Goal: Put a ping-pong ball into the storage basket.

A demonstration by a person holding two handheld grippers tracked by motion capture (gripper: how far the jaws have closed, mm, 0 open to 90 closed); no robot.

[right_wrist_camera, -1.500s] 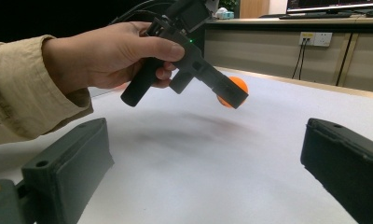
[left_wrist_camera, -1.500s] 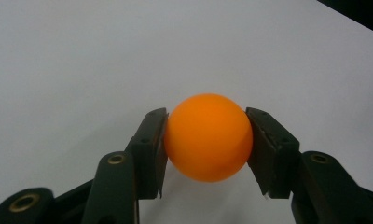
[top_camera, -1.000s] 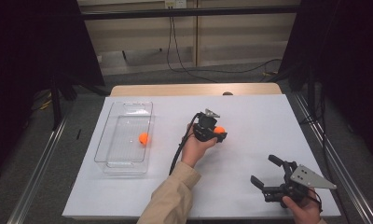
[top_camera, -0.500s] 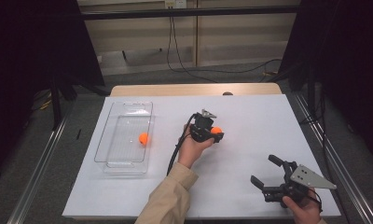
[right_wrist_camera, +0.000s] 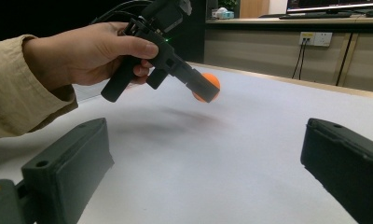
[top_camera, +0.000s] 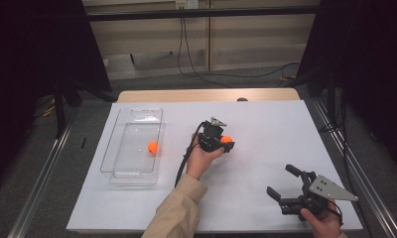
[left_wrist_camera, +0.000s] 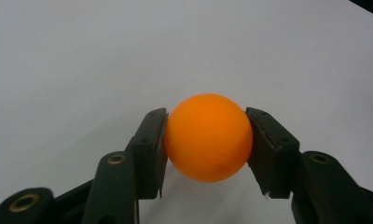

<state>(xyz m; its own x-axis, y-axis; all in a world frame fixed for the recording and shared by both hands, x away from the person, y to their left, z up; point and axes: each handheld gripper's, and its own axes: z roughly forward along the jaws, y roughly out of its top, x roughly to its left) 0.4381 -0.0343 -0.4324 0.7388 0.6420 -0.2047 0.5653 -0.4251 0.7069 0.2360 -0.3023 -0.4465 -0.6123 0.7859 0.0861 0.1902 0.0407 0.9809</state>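
Clear plastic tray (top_camera: 118, 148) holding an orange ball (top_camera: 152, 147) on the white worktop (top_camera: 266, 129), left hand-held gripper (top_camera: 226, 143) clamped on a second orange ball (left_wrist_camera: 208, 137) lifted clear of the surface, right hand-held gripper (top_camera: 285, 181) released, part cut off, no readable lettering.

A lab or test room is suggested. A white-covered table (top_camera: 266, 124) is framed by black curtains (top_camera: 33, 59) at both sides, and wall sockets (right_wrist_camera: 315, 38) with trailing cables (top_camera: 196, 59) are seen at the top.
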